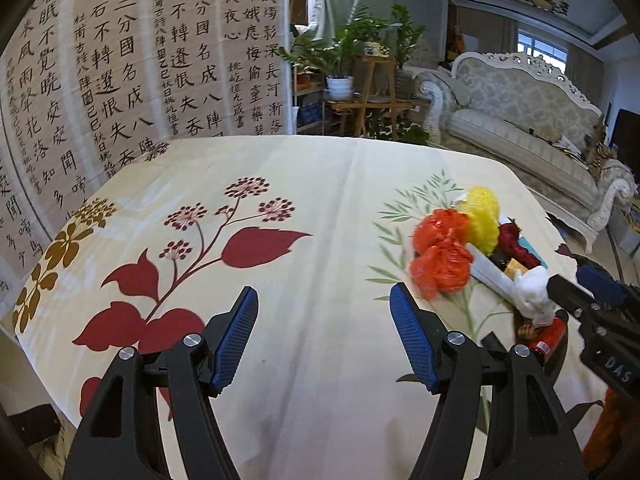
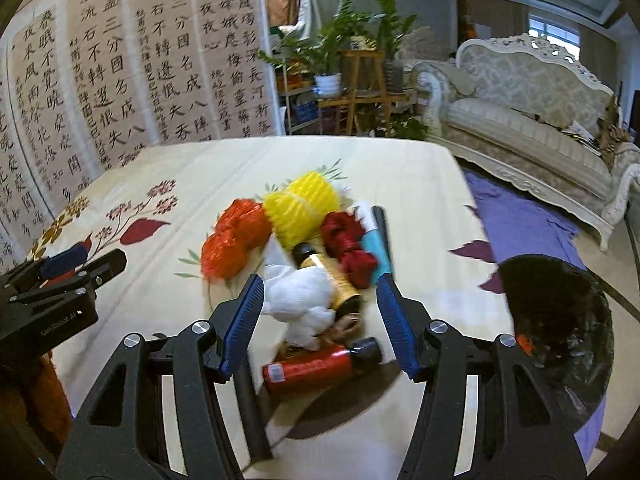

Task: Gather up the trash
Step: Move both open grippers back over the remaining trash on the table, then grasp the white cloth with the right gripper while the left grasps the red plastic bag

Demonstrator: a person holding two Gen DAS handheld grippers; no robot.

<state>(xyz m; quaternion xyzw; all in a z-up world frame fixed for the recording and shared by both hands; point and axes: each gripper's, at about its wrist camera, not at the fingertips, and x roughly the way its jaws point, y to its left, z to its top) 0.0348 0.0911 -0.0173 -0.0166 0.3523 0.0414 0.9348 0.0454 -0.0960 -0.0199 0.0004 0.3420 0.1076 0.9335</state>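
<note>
1. Trash (image 2: 304,264) lies heaped on the tabletop (image 2: 168,360), which is covered by a cream cloth with a flower print, toward its right side near the edge.
2. A black bin (image 2: 560,320) stands just beside that edge, lower than the tabletop.
3. The left claw (image 1: 324,332) hovers released over bare cloth, nothing between its blue pads, well left of the heap.
4. The right claw (image 2: 320,320) hangs above the near end of the heap with its pads spread, gripping nothing.
5. A yellow mesh ball (image 2: 302,208) and an orange mesh wad (image 2: 232,240) sit at the far side.
6. A crumpled white tissue (image 2: 298,300) lies between the right pads, touching a brown bottle (image 2: 328,280).
7. A red bottle (image 2: 316,368) lies nearest, on its side.
</note>
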